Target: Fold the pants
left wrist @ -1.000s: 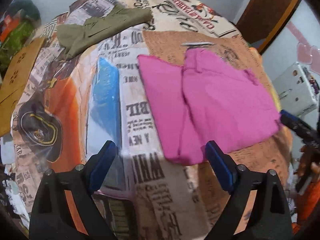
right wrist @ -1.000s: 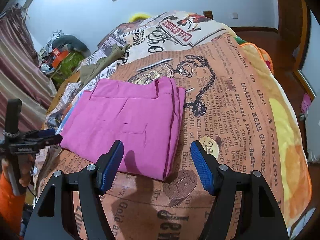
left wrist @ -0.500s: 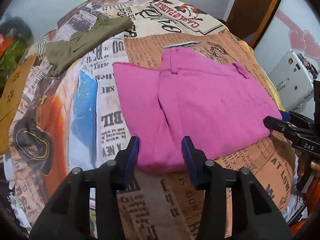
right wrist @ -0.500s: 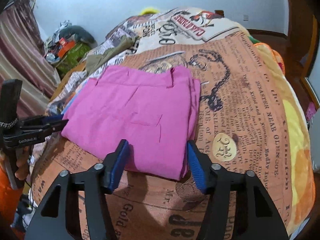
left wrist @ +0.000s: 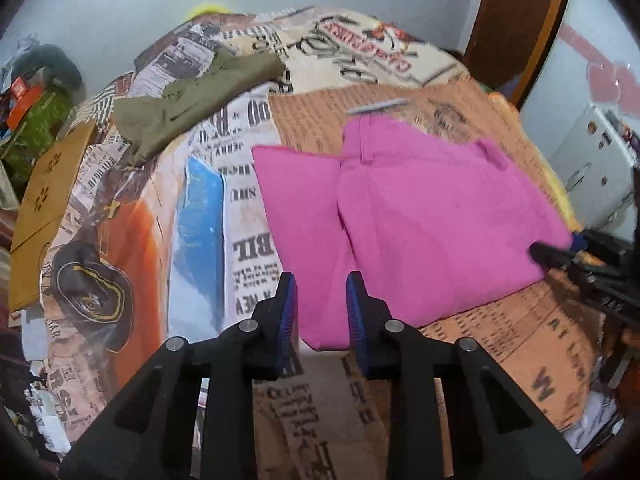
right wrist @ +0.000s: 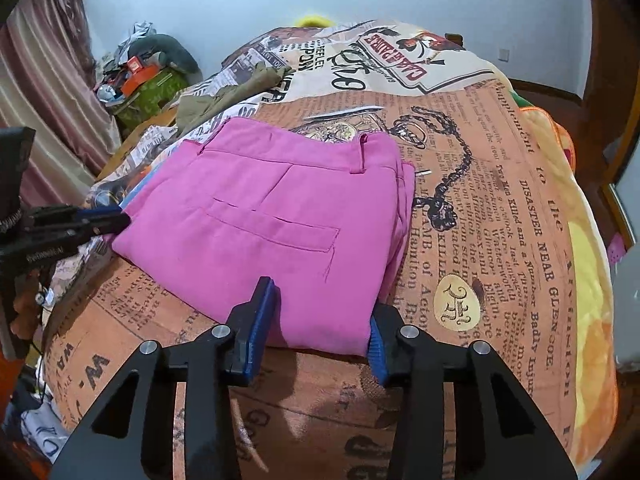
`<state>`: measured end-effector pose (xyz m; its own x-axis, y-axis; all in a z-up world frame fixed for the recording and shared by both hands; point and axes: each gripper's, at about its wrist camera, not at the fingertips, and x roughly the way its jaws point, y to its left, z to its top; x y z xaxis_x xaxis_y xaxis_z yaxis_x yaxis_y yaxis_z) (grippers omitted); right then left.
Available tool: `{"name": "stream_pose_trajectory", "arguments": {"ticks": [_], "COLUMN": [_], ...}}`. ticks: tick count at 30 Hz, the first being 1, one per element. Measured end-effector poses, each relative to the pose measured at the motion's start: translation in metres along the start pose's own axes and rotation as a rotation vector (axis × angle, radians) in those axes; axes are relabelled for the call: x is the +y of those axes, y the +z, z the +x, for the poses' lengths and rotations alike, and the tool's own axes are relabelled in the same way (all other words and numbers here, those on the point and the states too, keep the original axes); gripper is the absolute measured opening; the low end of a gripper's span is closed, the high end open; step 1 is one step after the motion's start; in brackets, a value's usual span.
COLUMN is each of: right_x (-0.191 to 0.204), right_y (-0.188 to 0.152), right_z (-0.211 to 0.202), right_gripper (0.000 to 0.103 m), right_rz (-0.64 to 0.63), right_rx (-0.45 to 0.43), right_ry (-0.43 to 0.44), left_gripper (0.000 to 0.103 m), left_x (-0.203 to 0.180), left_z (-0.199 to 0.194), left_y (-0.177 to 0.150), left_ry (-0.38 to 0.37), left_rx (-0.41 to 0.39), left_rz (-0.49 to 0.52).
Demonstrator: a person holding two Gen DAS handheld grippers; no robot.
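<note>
Pink pants [left wrist: 420,216] lie folded on a newspaper-print bedspread [left wrist: 248,248]; they also show in the right wrist view [right wrist: 280,224], waistband away from me. My left gripper [left wrist: 320,304] is closed around the near folded corner, with pink cloth between its blue pads. My right gripper [right wrist: 320,320] straddles the opposite near edge of the fold, its jaws narrowed around the cloth. Each gripper appears at the pants' edge in the other's view: the right one in the left wrist view [left wrist: 560,250] and the left one in the right wrist view [right wrist: 100,220].
Olive-green pants [left wrist: 192,108] lie crumpled at the far side of the bed. A brown cardboard piece [left wrist: 44,208] sits at the left edge. A white appliance [left wrist: 592,172] stands right of the bed. Cluttered bags [right wrist: 140,76] lie beyond the bed's left side.
Both grippers moved forward onto the pants' near edge and their jaws narrowed from wide open, closing around the pink cloth.
</note>
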<state>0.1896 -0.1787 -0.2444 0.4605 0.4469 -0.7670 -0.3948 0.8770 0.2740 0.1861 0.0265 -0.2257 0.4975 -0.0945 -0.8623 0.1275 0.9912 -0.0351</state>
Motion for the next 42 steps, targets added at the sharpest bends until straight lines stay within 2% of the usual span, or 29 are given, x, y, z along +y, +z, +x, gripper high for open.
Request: {"name": "stream_pose_trajectory", "arguments": {"ticks": [3,6,8,9,13,16,19,23,31,34,38,40,42], "right_x": [0.001,0.0,0.0,0.0,0.0,0.001,0.002,0.002,-0.004,-0.004,-0.01,-0.011,-0.012], "right_y": [0.0,0.0,-0.001,-0.001,-0.002,-0.003,-0.004,-0.002,-0.005,-0.003,0.006,0.011,0.016], "right_z": [0.0,0.0,0.0,0.0,0.0,0.0,-0.003,-0.008,-0.002,-0.002,-0.008,-0.015,-0.023], "right_gripper": [0.037,0.037,0.037,0.037,0.037,0.037,0.035,0.025,0.024,0.027,0.033,0.038,0.049], "right_rz": [0.003,0.006,0.011,0.012,0.018,0.016,0.02,0.02,0.05,0.049,0.06,0.056,0.053], "right_rx": [-0.003,-0.006,-0.008,-0.008,-0.012,-0.021,-0.027,-0.053,-0.042,-0.023,0.015,-0.003,-0.036], "right_ry": [0.0,0.0,0.003,0.005,0.009,0.006,0.004,-0.009,0.004,0.0,0.018,-0.007,-0.016], "left_gripper": [0.026,0.027,0.027,0.027,0.027,0.017,0.005,0.003,0.003,0.003,0.004,0.005,0.005], "left_x": [-0.003,-0.009,-0.008,-0.007,-0.012,-0.019,-0.021,-0.017,-0.017,-0.019,-0.008,-0.005,-0.005], "left_z": [-0.005,0.01,0.025,0.027,0.026,0.023,0.019,0.011,0.012,0.011,0.005,-0.001,-0.006], "left_y": [0.0,-0.003,-0.006,-0.008,-0.012,-0.017,-0.02,-0.023,-0.027,-0.024,-0.012,-0.005,0.004], "left_ry": [-0.068,-0.054,-0.074,-0.077,-0.014,0.028,0.029,0.033,0.049,0.05,-0.007,-0.014,-0.01], "left_rx": [-0.006,0.041,0.08,0.073,0.042,0.022,0.005,-0.02,-0.01,0.004,0.02,0.007,-0.014], "left_rz": [0.002,0.022,0.005,-0.006,0.025,0.059,0.054,0.021,0.01,0.02,-0.022,-0.026,-0.02]}}
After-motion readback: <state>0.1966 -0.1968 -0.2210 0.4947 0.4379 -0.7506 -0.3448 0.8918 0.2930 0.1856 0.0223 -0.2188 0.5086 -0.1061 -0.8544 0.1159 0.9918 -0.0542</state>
